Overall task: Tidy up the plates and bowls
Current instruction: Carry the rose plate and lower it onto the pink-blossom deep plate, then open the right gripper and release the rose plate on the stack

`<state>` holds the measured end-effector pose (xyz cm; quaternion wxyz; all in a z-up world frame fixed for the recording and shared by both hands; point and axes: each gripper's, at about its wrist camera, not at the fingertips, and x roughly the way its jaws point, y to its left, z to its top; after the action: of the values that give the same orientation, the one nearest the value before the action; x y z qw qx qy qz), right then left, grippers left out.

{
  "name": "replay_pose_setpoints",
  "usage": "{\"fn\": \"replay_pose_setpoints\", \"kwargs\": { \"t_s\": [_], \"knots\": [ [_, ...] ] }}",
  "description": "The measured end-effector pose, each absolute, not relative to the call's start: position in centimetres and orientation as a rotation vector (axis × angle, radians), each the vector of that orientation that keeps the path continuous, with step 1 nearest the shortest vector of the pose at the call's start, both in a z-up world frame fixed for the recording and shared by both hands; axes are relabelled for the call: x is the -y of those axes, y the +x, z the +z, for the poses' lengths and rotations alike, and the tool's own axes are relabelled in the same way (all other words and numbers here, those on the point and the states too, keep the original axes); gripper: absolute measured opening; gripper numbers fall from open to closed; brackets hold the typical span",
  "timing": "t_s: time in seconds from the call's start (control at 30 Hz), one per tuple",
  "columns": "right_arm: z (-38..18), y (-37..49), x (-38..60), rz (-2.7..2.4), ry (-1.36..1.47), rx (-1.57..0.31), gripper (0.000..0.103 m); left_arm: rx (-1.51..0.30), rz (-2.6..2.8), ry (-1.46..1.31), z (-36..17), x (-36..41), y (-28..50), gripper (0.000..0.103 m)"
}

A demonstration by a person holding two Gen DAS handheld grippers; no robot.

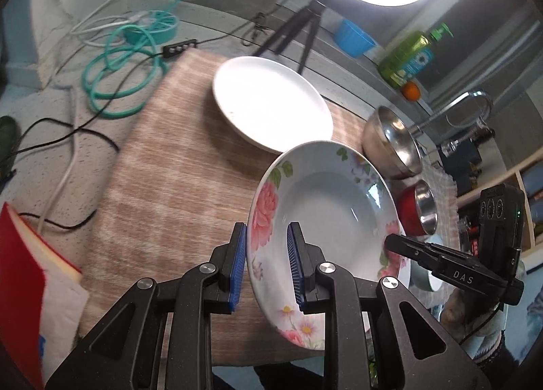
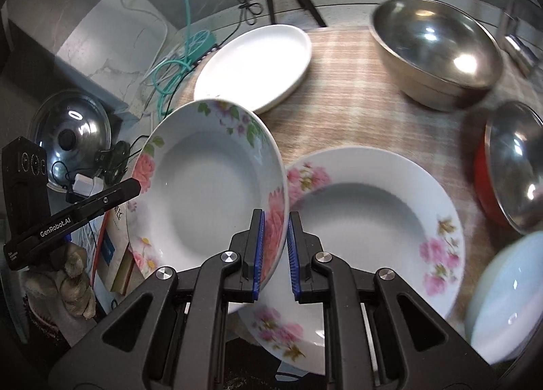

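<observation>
Both grippers hold one flowered deep plate point(image 1: 325, 206) point(image 2: 203, 193), lifted and tilted above the checked cloth. My left gripper point(image 1: 266, 235) is shut on its near rim at the pink rose. My right gripper point(image 2: 275, 225) is shut on the opposite rim, and it shows in the left wrist view as a black arm point(image 1: 393, 242). The left gripper point(image 2: 135, 185) appears at the plate's far edge in the right wrist view. A second flowered plate point(image 2: 373, 220) lies on the cloth below. Farther back lies a plain white plate point(image 1: 271, 101) point(image 2: 254, 64).
A large steel bowl point(image 2: 437, 50) point(image 1: 390, 142) and a red bowl with a steel inside point(image 2: 509, 169) point(image 1: 417, 210) stand right. A pale bowl point(image 2: 509, 295) sits near right. Tripod point(image 1: 305, 30), soap bottle point(image 1: 407, 60), teal hose point(image 1: 118, 84), pot lid point(image 2: 71, 138) and red book point(image 1: 30, 271) ring the cloth.
</observation>
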<state>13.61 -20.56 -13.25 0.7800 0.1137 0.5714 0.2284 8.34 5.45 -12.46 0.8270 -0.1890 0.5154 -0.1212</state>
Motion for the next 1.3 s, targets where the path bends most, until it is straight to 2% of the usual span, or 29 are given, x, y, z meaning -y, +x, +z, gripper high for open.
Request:
{"fn": "replay_pose_setpoints", "kwargs": {
  "t_s": [0.7, 1.3],
  "knots": [
    [-15.9, 8.7, 29.2, 0.264, 0.355, -1.268, 0.014, -1.187, -0.458, -0.229, -14.4, 3.7, 9.9, 0.022],
    [-16.8, 7.9, 30.4, 0.214, 0.328, -1.276, 0.015, -1.210, -0.474, -0.153, -15.6, 6.3, 10.8, 0.022]
  ]
}}
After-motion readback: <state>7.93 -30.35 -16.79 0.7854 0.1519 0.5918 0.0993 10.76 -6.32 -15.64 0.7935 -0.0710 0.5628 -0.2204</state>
